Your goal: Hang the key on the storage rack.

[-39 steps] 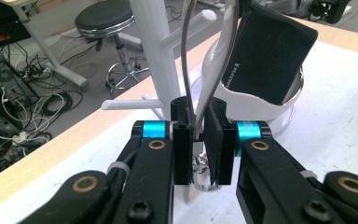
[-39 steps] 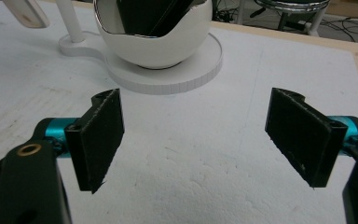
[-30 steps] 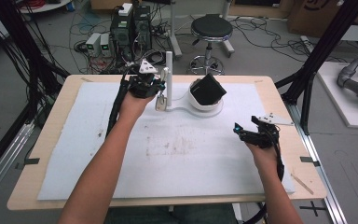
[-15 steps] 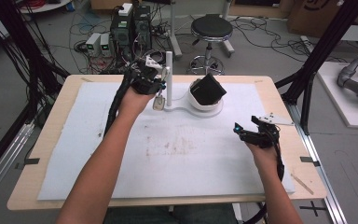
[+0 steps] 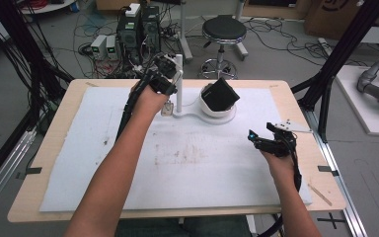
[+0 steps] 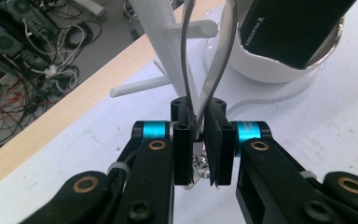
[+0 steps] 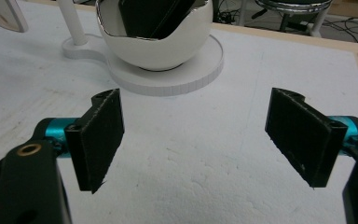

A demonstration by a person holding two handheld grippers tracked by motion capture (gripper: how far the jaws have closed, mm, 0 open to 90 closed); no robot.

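Observation:
A white peg stand (image 5: 179,84) rises at the back of the mat, joined to a round base with a white bowl (image 5: 216,110). A black box (image 5: 220,94) leans in the bowl. My left gripper (image 5: 159,82) is up against the stand, shut on a thin metal loop (image 6: 205,60) that arches toward a peg (image 6: 191,30). A small pale tag (image 5: 167,107) hangs below the gripper. My right gripper (image 5: 256,139) hovers low over the mat at the right, open with nothing between its pads (image 7: 100,135). The bowl (image 7: 154,51) lies ahead of it.
A white foam mat (image 5: 187,163) covers the wooden table (image 5: 54,148). Black frame posts (image 5: 325,84) stand at the table's right and left. A stool (image 5: 223,29), computers and cables are on the floor behind the far edge.
My left gripper has risen and shifted slightly toward the stand's post with the loop and tag in it. The right gripper has stayed put.

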